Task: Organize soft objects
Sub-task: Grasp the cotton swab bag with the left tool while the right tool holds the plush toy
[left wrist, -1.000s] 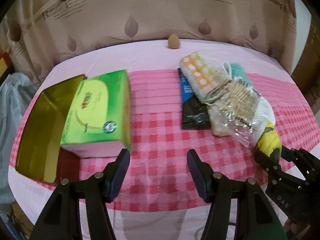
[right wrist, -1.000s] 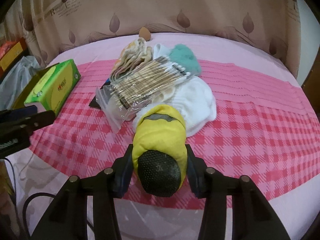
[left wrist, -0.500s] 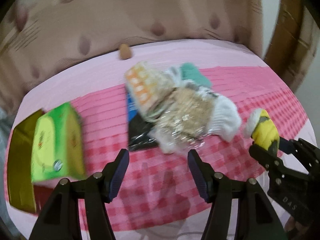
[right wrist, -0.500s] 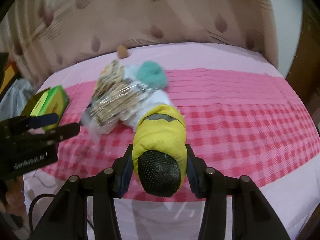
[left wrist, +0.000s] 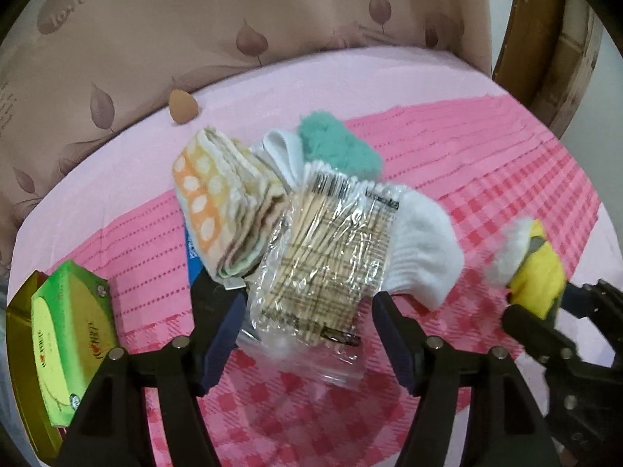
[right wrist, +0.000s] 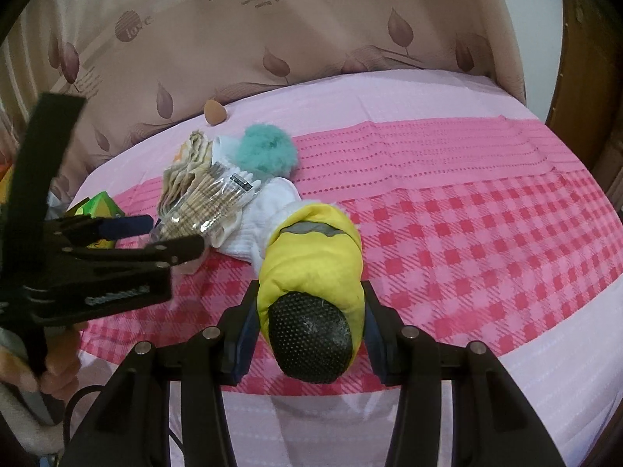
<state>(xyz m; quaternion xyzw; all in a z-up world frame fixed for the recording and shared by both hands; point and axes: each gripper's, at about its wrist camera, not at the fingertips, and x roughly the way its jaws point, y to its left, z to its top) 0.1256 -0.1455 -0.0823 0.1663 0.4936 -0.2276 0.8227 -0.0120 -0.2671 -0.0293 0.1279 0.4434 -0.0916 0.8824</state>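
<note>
A pile of soft things lies on the pink checked cloth (left wrist: 486, 179): a folded orange-dotted towel (left wrist: 218, 198), a clear bag of cotton swabs (left wrist: 327, 257), a white sock (left wrist: 424, 249) and a teal fluffy item (left wrist: 338, 148). My left gripper (left wrist: 307, 323) is open, its fingers either side of the near end of the swab bag. My right gripper (right wrist: 309, 327) is shut on a yellow glove with a black dotted tip (right wrist: 311, 268), held above the cloth to the right of the pile; the glove also shows in the left wrist view (left wrist: 537, 272).
A green tissue box (left wrist: 70, 334) stands in a gold tin (left wrist: 19, 342) at the left. A black and blue packet (left wrist: 200, 284) lies under the towel. A brown makeup sponge (left wrist: 181, 107) sits at the back by the curtain. A wooden frame (left wrist: 545, 39) stands at the right.
My left gripper has swung right from the tissue box to the pile and now straddles the swab bag. My right gripper has moved right and up with the yellow glove.
</note>
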